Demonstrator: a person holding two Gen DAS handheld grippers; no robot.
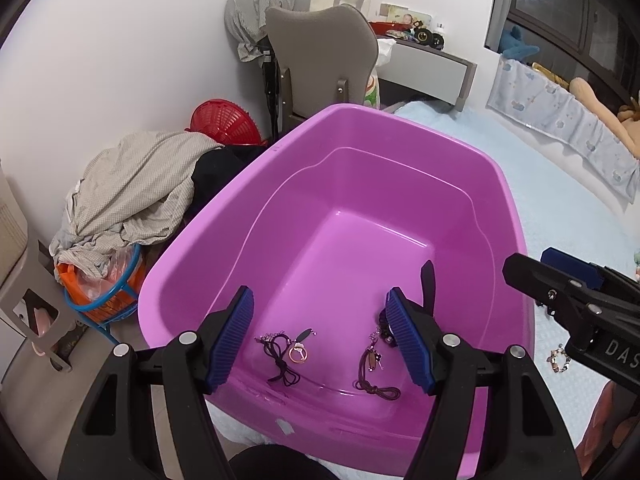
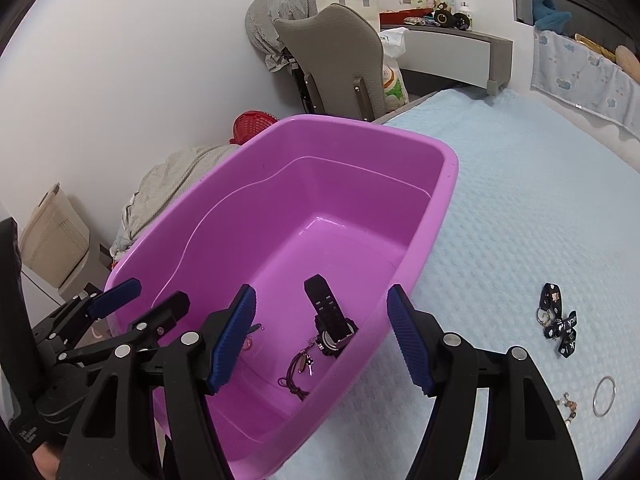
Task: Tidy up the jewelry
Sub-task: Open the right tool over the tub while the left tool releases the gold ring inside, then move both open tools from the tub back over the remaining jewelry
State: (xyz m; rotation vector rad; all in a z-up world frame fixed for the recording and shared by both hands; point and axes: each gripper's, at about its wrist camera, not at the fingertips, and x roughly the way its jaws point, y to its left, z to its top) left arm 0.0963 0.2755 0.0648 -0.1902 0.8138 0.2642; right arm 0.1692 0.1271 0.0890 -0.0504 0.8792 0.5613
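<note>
A purple plastic tub (image 1: 224,216) (image 2: 440,184) stands on the bed. On its floor lie a dark cord necklace with a gold ring (image 1: 286,354), a brown cord bracelet (image 1: 374,368) (image 2: 300,368) and a black watch (image 2: 330,320). My left gripper (image 1: 320,336) (image 2: 152,296) hovers open over the tub's near end, nothing between its pads. Beside it my right gripper (image 2: 322,340) (image 1: 536,264) is open and empty, straddling the tub's right wall. A black strap keychain (image 2: 558,326), a silver bangle (image 2: 604,396) and a beaded bracelet (image 2: 568,404) (image 1: 558,358) lie on the bedcover.
The pale blue bedcover (image 2: 520,200) stretches to the right of the tub. Left of the bed are a pile of clothes (image 1: 136,188), a red basket (image 1: 224,120) and a grey chair (image 1: 320,52). A padded bed rail (image 1: 560,120) runs along the far right.
</note>
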